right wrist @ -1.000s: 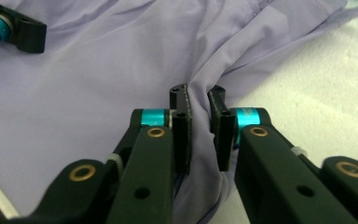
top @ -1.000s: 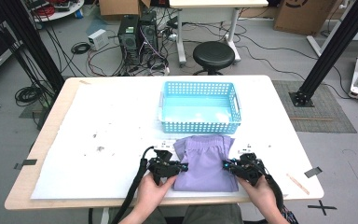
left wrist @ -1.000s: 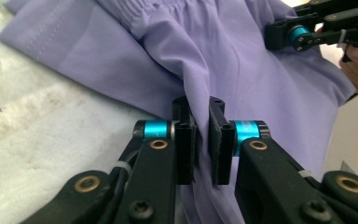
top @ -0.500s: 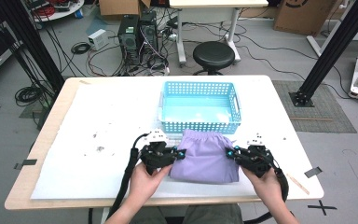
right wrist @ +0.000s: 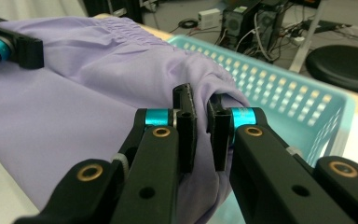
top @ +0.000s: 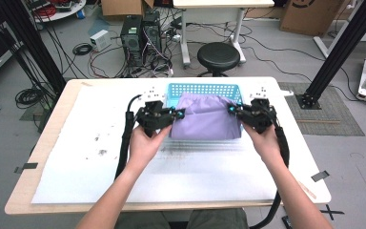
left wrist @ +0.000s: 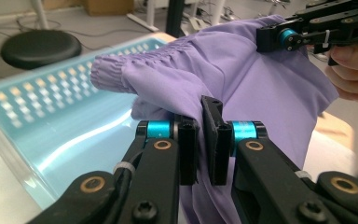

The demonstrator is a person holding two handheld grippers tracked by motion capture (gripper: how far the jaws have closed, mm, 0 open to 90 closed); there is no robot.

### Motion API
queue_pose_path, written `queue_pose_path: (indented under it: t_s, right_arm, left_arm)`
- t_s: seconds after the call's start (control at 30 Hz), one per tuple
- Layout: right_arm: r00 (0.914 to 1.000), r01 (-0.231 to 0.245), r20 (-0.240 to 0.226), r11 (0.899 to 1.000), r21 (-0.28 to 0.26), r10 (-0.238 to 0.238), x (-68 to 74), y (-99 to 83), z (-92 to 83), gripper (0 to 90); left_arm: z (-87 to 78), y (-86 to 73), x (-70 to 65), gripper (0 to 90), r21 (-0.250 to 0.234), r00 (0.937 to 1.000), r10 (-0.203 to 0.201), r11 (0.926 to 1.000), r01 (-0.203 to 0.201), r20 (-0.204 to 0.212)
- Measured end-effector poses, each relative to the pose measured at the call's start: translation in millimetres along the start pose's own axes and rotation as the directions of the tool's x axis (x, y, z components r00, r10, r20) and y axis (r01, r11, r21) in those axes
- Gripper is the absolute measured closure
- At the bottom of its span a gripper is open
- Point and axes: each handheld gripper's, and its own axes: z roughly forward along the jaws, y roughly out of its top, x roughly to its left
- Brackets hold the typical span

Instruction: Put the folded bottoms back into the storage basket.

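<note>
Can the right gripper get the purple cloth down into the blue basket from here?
Probably yes. The right gripper and left gripper are both shut on the purple cloth, which hangs stretched over the blue basket; nothing visible sits between cloth and basket.

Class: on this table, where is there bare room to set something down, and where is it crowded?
Free: the white mat left of the left gripper, and the strip before the person. Crowded: the blue basket, where both grippers, including the right gripper, hold the purple cloth.

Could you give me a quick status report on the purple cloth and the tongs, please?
Left tongs and right tongs both shut on purple cloth. Cloth held stretched above blue basket. Nothing in the way.
</note>
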Motion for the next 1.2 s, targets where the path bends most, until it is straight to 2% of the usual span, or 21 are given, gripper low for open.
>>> queue_pose_path:
  t_s: [0.1, 0.2, 0.3, 0.43, 0.6, 0.63, 0.67, 0.7, 0.73, 0.8, 0.87, 1.03, 1.2]
  right_arm:
    - [0.9996, 0.018, 0.024, 1.000, -0.014, -0.018, -13.8, 15.7, 16.9, 85.7]
    - [0.9974, 0.041, 0.059, 0.999, 0.007, -0.041, -24.5, 22.4, 35.0, 85.7]
    - [0.9953, 0.039, 0.087, 0.999, 0.037, -0.042, -36.4, 23.9, 55.8, 85.7]
    - [0.9928, 0.029, 0.114, 0.998, 0.060, -0.035, -51.7, 20.9, 79.4, 85.7]
    - [0.9911, 0.011, 0.131, 0.995, 0.099, -0.024, -64.4, 12.1, 104.5, 85.3]
    - [0.9901, 0.019, 0.137, 0.994, 0.112, -0.034, -65.8, 10.1, 109.1, 83.2]
    - [0.9882, 0.018, 0.148, 0.992, 0.125, -0.037, -66.9, 8.4, 112.8, 78.2]
    - [0.9858, 0.007, 0.165, 0.991, 0.137, -0.030, -67.7, 7.3, 115.2, 70.6]
    - [0.9819, 0.007, 0.186, 0.989, 0.145, -0.034, -68.4, 6.4, 116.4, 64.7]
    - [0.9788, 0.004, 0.202, 0.989, 0.148, -0.034, -71.1, 6.4, 113.9, 57.5]
    - [0.9769, -0.010, 0.213, 0.991, 0.134, -0.019, -73.1, 7.9, 106.3, 54.9]
    - [0.9771, -0.011, 0.213, 0.997, 0.071, -0.005, -72.4, 8.1, 76.8, 48.7]
    - [0.9797, 0.006, 0.200, 0.999, 0.032, -0.012, -67.8, -5.5, 46.0, 46.0]
  left_arm:
    - [14.0, 9.7, 17.1, 85.1, -0.009, 0.9992, 0.022, 0.9997, -0.022, -0.034]
    - [31.2, 14.3, 34.0, 85.1, 0.001, 0.9980, 0.019, 0.9998, -0.019, -0.060]
    - [51.4, 11.8, 47.1, 85.1, 0.023, 0.9946, 0.044, 0.9989, -0.041, -0.094]
    - [72.8, 3.1, 60.9, 85.0, 0.049, 0.9924, 0.034, 0.9984, -0.028, -0.118]
    - [95.5, -10.2, 76.3, 84.9, 0.083, 0.9890, -0.007, 0.9964, 0.019, -0.147]
    - [98.1, -10.9, 77.6, 84.4, 0.105, 0.9863, -0.008, 0.9942, 0.025, -0.165]
    - [98.4, -10.2, 77.2, 82.4, 0.106, 0.9816, 0.000, 0.9941, 0.021, -0.191]
    - [97.2, -9.7, 76.4, 72.3, 0.097, 0.9731, 0.010, 0.9952, 0.013, -0.230]
    - [95.4, -8.6, 76.1, 59.9, 0.100, 0.9655, 0.014, 0.9950, 0.012, -0.260]
    - [89.9, -8.0, 75.8, 53.2, 0.095, 0.9639, 0.017, 0.9954, 0.009, -0.266]
    - [82.9, -9.5, 74.6, 47.6, 0.088, 0.9614, 0.022, 0.9961, 0.002, -0.274]
    - [59.7, -15.7, 70.1, 43.9, 0.065, 0.9678, 0.025, 0.9978, -0.009, -0.250]
    - [29.5, -25.5, 59.8, 42.3, 0.029, 0.9754, 0.046, 0.9987, -0.041, -0.215]
